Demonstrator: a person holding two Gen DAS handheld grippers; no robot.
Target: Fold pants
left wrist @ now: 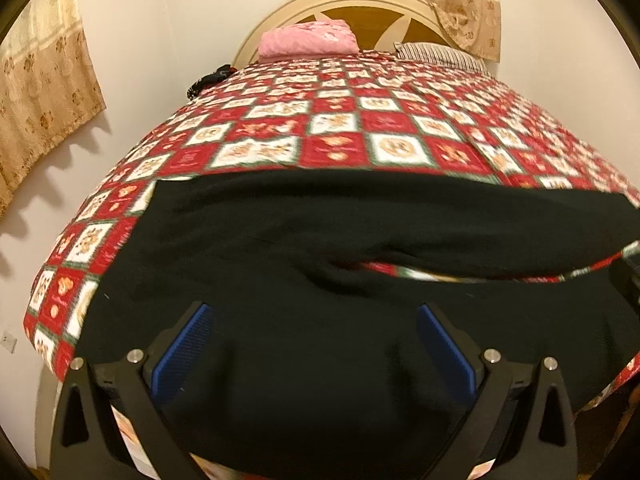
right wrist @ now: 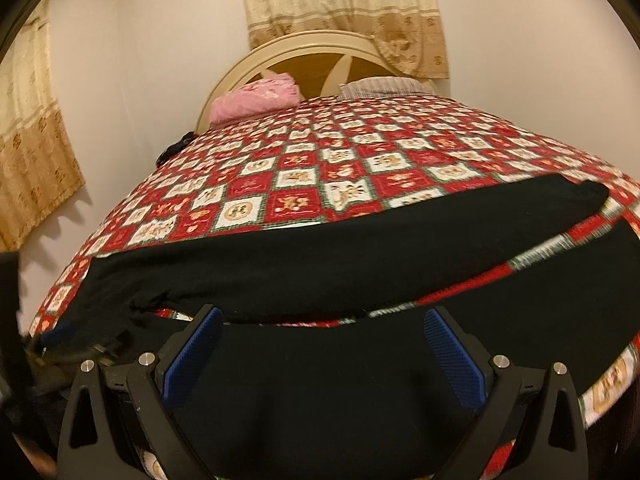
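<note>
Both claws, left claw (left wrist: 314, 344) and right claw (right wrist: 322, 346), are gaping wide over the black pants (left wrist: 360, 216) lying spread on the bed (left wrist: 340, 128), seemingly lining up to grab the near leg for folding.

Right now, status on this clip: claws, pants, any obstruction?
Left claw open, right claw open, both over the fabric. Black pants spread flat across the checkered quilt, legs apart. Nothing in the way.
</note>
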